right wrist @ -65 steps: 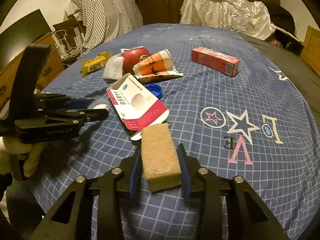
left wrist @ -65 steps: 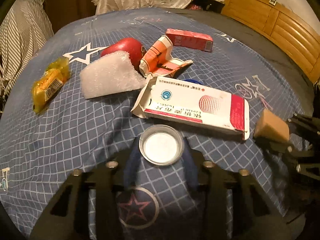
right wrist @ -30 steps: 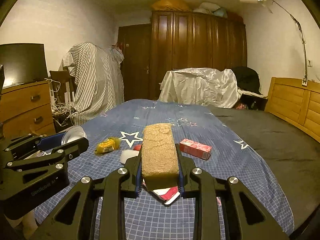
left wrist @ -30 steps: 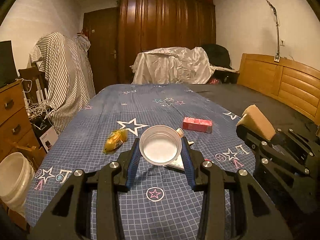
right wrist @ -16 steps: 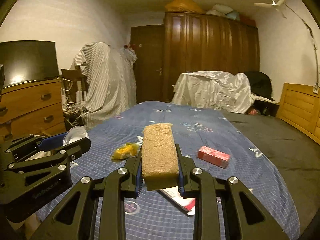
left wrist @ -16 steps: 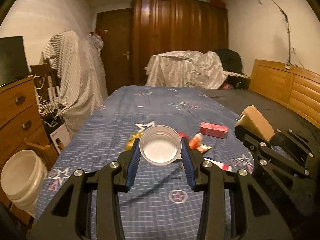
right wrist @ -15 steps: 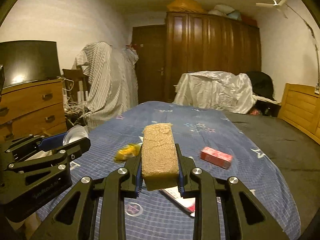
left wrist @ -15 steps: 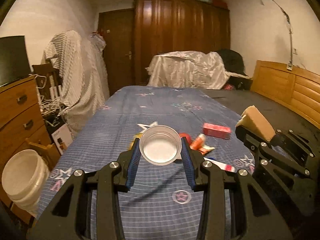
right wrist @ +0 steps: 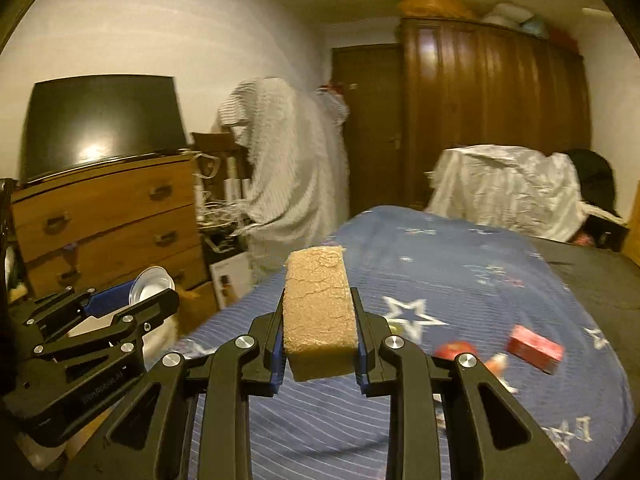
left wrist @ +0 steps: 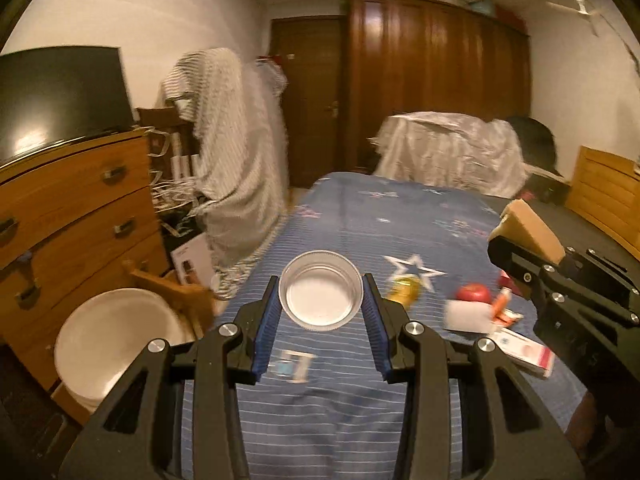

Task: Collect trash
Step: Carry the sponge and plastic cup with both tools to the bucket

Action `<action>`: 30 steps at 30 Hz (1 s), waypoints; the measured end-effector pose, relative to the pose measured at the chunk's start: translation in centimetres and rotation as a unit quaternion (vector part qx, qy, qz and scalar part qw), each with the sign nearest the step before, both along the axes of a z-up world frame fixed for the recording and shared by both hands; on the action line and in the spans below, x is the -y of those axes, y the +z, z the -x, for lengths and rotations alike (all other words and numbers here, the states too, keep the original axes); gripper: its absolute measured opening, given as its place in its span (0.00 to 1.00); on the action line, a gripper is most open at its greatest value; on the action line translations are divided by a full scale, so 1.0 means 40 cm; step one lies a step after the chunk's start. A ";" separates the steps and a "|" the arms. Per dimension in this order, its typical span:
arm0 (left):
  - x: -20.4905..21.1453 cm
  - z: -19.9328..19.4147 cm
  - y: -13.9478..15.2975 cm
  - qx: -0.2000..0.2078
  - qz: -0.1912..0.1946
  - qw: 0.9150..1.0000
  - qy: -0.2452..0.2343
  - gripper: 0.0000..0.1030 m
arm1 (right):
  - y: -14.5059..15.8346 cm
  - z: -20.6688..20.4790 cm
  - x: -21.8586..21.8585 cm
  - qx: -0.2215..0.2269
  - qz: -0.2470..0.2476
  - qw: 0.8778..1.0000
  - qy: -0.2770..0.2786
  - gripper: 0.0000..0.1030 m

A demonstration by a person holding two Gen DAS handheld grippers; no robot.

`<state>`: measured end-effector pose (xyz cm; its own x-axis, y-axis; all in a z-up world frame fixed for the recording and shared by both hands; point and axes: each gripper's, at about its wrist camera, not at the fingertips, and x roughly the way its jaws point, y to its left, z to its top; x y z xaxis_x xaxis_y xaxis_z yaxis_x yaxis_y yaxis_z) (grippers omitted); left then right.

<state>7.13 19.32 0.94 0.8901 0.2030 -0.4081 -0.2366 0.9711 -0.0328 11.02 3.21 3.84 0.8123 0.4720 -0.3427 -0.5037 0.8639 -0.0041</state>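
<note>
Gripping a small round clear plastic lid (left wrist: 321, 296) in left claw (left wrist: 321, 322) above blue star-patterned bed (left wrist: 360, 220) | right claw (right wrist: 319, 346) clamps tan rectangular sponge (right wrist: 318, 312) | white round bucket (left wrist: 108, 344) beside bed, left

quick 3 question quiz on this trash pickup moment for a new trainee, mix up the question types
1. True or false: the left gripper is shut on a round lid.
2. Multiple choice: what does the right gripper hold? A) a red box B) a tan sponge C) an apple
3. Fill in the blank: in the left wrist view, the white bucket stands on the floor beside the bed, in front of the wooden ____.

Key
1. True: both pads press against the lid's rim.
2. B: the tan sponge sits clamped between the fingers, while the red box and apple lie on the bed.
3. dresser
</note>
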 end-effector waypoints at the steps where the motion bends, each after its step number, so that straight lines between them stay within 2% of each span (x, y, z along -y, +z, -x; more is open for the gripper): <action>1: -0.019 0.005 0.005 0.000 0.001 1.000 0.008 0.37 | 0.004 -0.006 -0.042 -0.002 0.002 1.000 0.013 0.27; 8: -0.210 0.029 0.013 -0.017 0.010 0.998 0.067 0.37 | 0.033 -0.037 -0.308 -0.029 0.015 0.996 0.087 0.27; 13: -0.345 0.047 -0.018 -0.038 0.029 0.993 0.106 0.37 | 0.043 -0.061 -0.505 -0.047 0.032 0.989 0.135 0.27; 19: -0.484 0.068 -0.053 -0.060 0.052 0.986 0.146 0.37 | 0.020 -0.083 -0.716 -0.078 0.056 0.978 0.184 0.27; 22: -0.549 0.075 -0.065 -0.070 0.067 0.982 0.160 0.37 | -0.007 -0.108 -0.839 -0.114 0.076 0.967 0.216 0.27; 25: -0.604 0.066 -0.079 -0.079 0.082 0.979 0.167 0.37 | -0.046 -0.135 -0.914 -0.143 0.093 0.956 0.241 0.27; 30: -0.682 0.037 -0.123 -0.104 0.113 0.975 0.159 0.37 | -0.143 -0.187 -1.041 -0.215 0.122 0.929 0.274 0.27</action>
